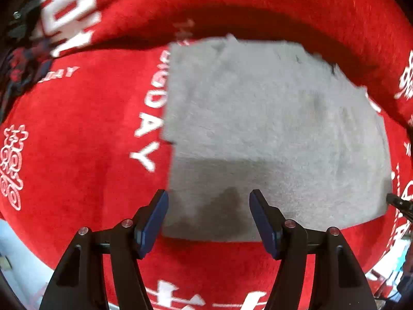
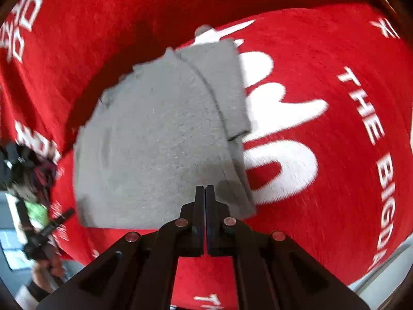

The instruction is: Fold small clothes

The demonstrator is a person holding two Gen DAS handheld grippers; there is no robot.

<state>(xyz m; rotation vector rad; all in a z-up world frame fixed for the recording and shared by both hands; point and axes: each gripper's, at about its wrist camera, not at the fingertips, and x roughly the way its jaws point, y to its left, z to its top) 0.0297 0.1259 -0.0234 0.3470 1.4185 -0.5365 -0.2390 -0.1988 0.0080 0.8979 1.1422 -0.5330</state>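
A small grey garment [image 1: 271,129] lies folded into a rough rectangle on a red blanket [image 1: 77,142] with white lettering. My left gripper [image 1: 208,193] hovers just above its near edge, pointing down, jaws open and nothing between the blue pads [image 1: 155,217]. In the right wrist view the same grey garment [image 2: 155,142] shows a curved seam and a folded flap along its right side. My right gripper [image 2: 205,186] is over the garment's near right corner, fingers pressed together, with no cloth seen between them.
The red blanket [image 2: 335,180] covers the whole work surface and has a raised fold behind the garment. At the left of the right wrist view, a person's hand [image 2: 44,271] holds the other gripper handle [image 2: 38,235]. Pale floor [image 1: 15,253] shows past the blanket's near edge.
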